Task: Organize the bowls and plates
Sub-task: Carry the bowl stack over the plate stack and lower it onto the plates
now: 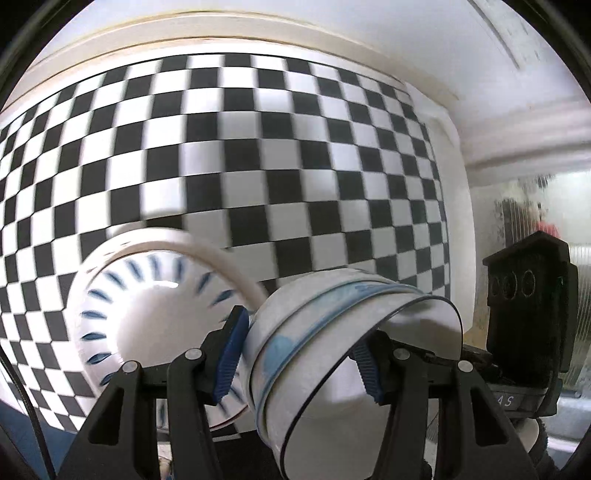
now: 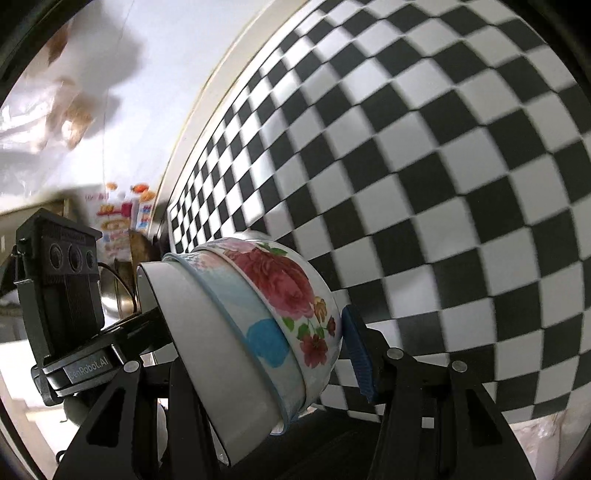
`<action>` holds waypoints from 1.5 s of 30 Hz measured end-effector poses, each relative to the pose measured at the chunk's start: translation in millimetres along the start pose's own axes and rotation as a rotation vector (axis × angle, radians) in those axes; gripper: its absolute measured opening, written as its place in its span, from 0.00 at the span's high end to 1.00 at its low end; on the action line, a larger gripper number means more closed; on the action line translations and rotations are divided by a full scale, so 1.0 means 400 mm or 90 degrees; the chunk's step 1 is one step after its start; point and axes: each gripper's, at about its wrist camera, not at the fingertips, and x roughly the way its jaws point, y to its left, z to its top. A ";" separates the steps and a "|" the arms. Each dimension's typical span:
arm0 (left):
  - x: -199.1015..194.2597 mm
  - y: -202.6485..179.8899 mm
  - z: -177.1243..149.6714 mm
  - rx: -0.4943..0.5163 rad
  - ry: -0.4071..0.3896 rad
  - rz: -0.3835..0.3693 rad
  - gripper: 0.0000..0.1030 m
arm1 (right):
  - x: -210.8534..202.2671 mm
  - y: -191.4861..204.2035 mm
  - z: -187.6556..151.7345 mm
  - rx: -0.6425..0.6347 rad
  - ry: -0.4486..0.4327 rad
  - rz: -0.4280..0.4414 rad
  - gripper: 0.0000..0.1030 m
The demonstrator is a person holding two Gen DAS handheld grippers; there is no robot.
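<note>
Bench (image 1: 258, 155): covered by black-and-white chequered cloth, fills most of both views; cloth's far edge runs along a cream rim below a pale wall (image 1: 332, 22); right-hand edge drops off beside a white ledge.

Open room: wide stretch of bare chequer beyond and to the right of the stack in the right wrist view.

Clutter beyond bench edge, right wrist view: colourful packaging (image 2: 122, 221) and a metal pot (image 2: 118, 295), blurred, well apart from the stack.

Bowl with blue dashes (image 1: 147, 314): white, resting on the cloth, just left of the held stack in the left wrist view; partly hidden behind the left claw.

Nested bowl stack (image 2: 258, 325): tilted on its side, clear of the cloth; outermost bowl floral with red roses, next one pale blue, innermost white with dark rim.

Left claw (image 1: 299, 354): part-open, blue pads pressed on the stack from both sides.

Right claw (image 2: 258, 354): part-open, one blue pad against the floral bowl, the other hidden behind the stack; gripping the same stack
</note>
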 end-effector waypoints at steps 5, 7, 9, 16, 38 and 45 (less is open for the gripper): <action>-0.042 0.110 -0.027 -0.056 -0.017 0.003 0.50 | 0.101 0.107 -0.001 -0.041 0.041 -0.006 0.47; -0.052 0.154 -0.038 -0.077 -0.021 0.003 0.51 | 0.143 0.146 -0.004 -0.056 0.057 -0.010 0.47; -0.058 0.188 -0.047 -0.095 -0.023 0.002 0.51 | 0.181 0.166 -0.015 -0.066 0.074 -0.015 0.47; -0.052 0.290 -0.072 -0.155 -0.024 -0.005 0.51 | 0.282 0.198 -0.027 -0.104 0.125 -0.038 0.47; -0.011 0.364 -0.080 -0.207 -0.011 -0.011 0.51 | 0.369 0.204 -0.002 -0.145 0.174 -0.098 0.50; 0.003 0.359 -0.086 -0.206 -0.006 -0.005 0.51 | 0.359 0.197 0.000 -0.141 0.173 -0.104 0.50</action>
